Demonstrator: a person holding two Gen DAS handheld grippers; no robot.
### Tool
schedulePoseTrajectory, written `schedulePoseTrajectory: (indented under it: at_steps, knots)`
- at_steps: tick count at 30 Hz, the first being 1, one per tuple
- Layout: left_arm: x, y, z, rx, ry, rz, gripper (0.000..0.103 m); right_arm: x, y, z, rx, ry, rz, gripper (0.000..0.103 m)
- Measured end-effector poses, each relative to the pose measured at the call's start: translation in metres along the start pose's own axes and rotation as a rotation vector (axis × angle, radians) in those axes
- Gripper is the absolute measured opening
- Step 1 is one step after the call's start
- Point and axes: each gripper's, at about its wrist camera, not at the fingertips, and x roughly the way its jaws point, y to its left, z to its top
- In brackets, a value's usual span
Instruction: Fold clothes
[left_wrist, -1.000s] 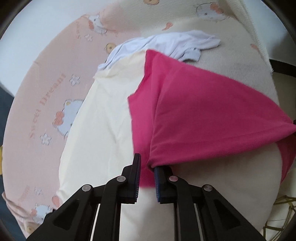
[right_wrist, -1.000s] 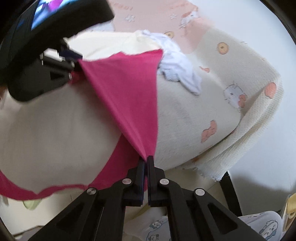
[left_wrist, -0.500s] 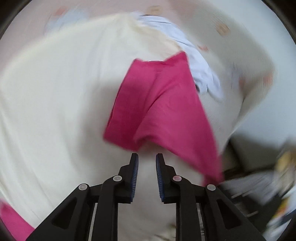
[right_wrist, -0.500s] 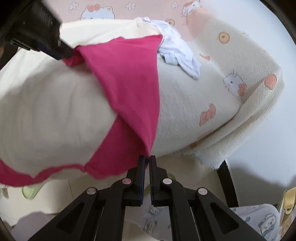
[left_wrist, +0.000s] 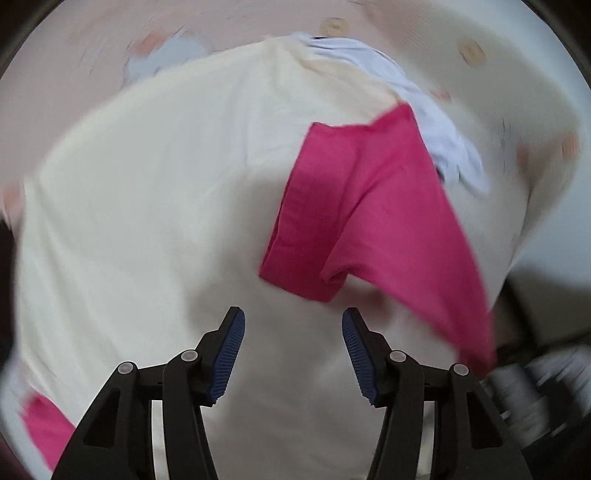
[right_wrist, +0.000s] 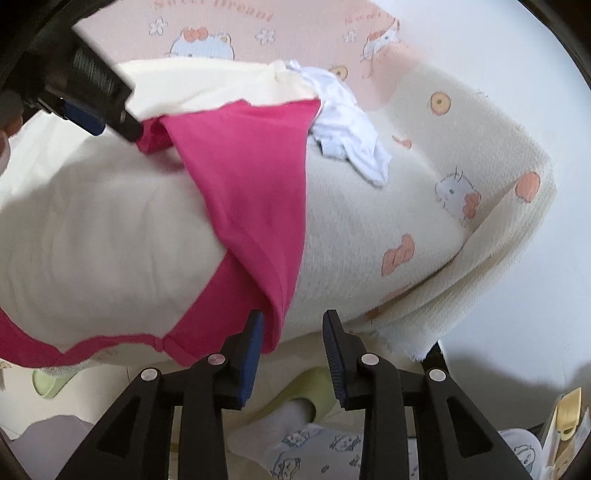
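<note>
Just beyond left gripper (left_wrist: 293, 343), pink garment (left_wrist: 373, 206).

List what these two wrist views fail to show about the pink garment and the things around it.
- Pink garment: right wrist view, lower hem cut off at the left edge.
- White garment: left wrist view, motion blur; part hidden under the pink fold.
- Cream blanket: left wrist view, print smeared by blur.
- Left gripper: right wrist view, mostly beyond the frame.

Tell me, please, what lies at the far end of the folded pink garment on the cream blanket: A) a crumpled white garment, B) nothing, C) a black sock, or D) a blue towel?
A: a crumpled white garment lies right at the far corner of the folded pink garment on the cream blanket.
</note>
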Motion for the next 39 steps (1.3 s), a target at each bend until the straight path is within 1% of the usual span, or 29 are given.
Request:
schedulePoseTrajectory:
  at_steps: [4,7,10,13,16,22,27,29,31,33,35,36,39]
  knots:
    - [0.003,-0.016,0.002,0.177,-0.018,0.088,0.052,0.004,0.008,0.005,-0.058,-0.037,-0.024,0.033]
    - [0.012,-0.022,0.007,0.239,-0.015,0.096,0.052,0.007,0.017,0.01,-0.101,-0.057,-0.04,0.033]
    - [0.023,-0.025,0.014,0.266,-0.012,0.077,0.052,0.011,0.022,0.016,-0.122,-0.073,-0.048,0.033]
    - [0.033,-0.028,0.02,0.285,-0.018,0.079,0.052,0.018,0.023,0.022,-0.126,-0.075,-0.06,0.033]
    - [0.043,-0.029,0.024,0.315,-0.017,0.103,0.052,0.026,0.021,0.028,-0.116,-0.07,-0.072,0.033]
    - [0.049,-0.033,0.031,0.405,-0.048,0.132,0.052,0.03,0.023,0.039,-0.086,-0.077,-0.051,0.033]
    - [0.054,-0.034,0.041,0.423,-0.045,0.14,0.052,0.015,0.03,0.038,-0.094,-0.104,0.002,0.033]
    - [0.054,-0.033,0.043,0.43,-0.047,0.138,0.052,0.011,0.037,0.038,-0.125,-0.125,-0.011,0.033]
    - [0.054,-0.03,0.045,0.43,-0.045,0.132,0.052,0.014,0.047,0.04,-0.183,-0.144,-0.066,0.036]
    - [0.054,-0.027,0.047,0.432,-0.047,0.131,0.052,0.019,0.053,0.045,-0.218,-0.14,-0.077,0.038]
    - [0.053,-0.023,0.051,0.438,-0.071,0.137,0.052,0.024,0.055,0.05,-0.215,-0.131,-0.069,0.038]
    - [0.051,-0.019,0.053,0.433,-0.097,0.147,0.052,0.026,0.056,0.053,-0.214,-0.127,-0.066,0.038]
    - [0.053,-0.009,0.063,0.393,-0.097,0.138,0.052,0.031,0.061,0.06,-0.23,-0.125,-0.093,0.04]
